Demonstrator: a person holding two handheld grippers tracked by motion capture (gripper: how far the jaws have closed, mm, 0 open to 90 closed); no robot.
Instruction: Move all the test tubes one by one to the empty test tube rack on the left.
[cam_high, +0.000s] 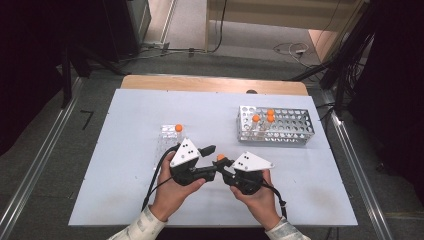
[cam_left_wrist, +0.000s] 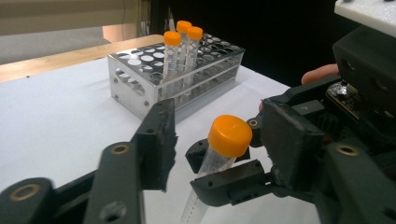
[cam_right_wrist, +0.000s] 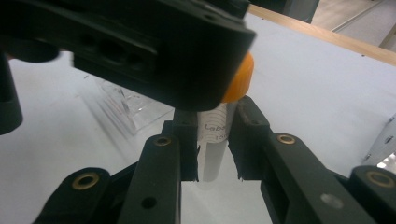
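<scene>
A clear tube with an orange cap (cam_left_wrist: 229, 135) stands upright between the two grippers at the front middle of the white table (cam_high: 125, 190). My right gripper (cam_right_wrist: 215, 126) is shut on the tube's body (cam_right_wrist: 214, 154) just below the cap. My left gripper (cam_left_wrist: 222, 133) faces it, with a pad on either side of the cap and a gap still showing on the left side, so it is open. In the high view the cap (cam_high: 220, 157) sits where the left gripper (cam_high: 212, 161) and the right gripper (cam_high: 223, 164) meet.
A metal tube rack (cam_high: 295, 131) stands at the back right with three orange-capped tubes (cam_left_wrist: 180, 51) in it. A clear plastic rack (cam_high: 165, 142) just behind my left hand holds one capped tube (cam_high: 178, 128). A wooden edge (cam_high: 215, 84) runs along the table's far side.
</scene>
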